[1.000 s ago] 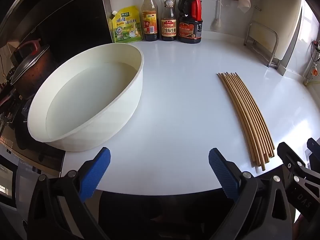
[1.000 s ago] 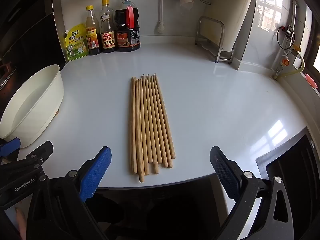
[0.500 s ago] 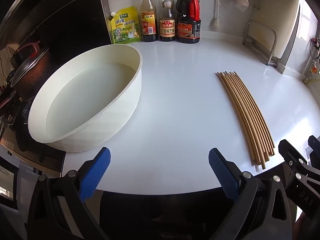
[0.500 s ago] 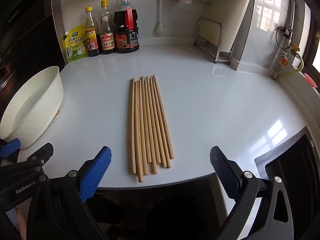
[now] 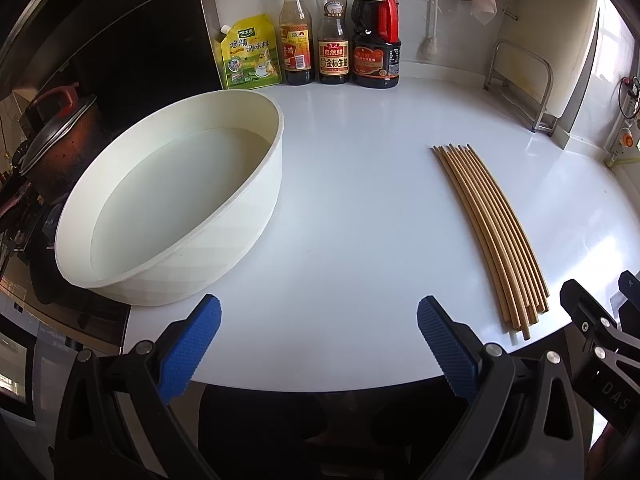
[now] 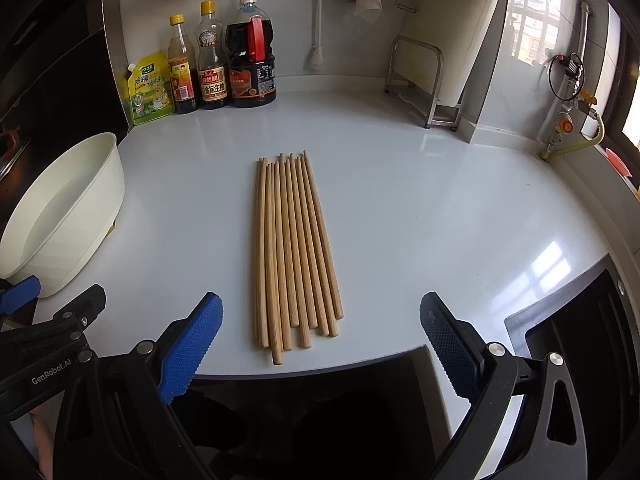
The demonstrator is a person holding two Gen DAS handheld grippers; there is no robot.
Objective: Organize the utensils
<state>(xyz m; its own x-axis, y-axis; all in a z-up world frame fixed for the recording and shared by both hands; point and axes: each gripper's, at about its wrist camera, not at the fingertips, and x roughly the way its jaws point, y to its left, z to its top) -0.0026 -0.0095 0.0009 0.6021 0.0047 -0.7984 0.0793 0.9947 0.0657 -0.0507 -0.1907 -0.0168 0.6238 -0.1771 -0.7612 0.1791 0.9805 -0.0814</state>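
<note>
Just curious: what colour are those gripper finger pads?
Blue, with a fine dotted texture; the pads show best in the right wrist view.

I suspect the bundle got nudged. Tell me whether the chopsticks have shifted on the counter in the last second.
No. The chopsticks lie in the same fan, far tips pointing toward the sauce bottles, with the same spacing from the white basin. Small shifts in the view come from camera motion.

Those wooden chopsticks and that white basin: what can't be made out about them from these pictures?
- Chopsticks: exact count unclear in both views; they lie packed together.
- White basin: whether it holds water, unclear in the left view.
- Basin's left side: cut off by the right view's edge.
</note>
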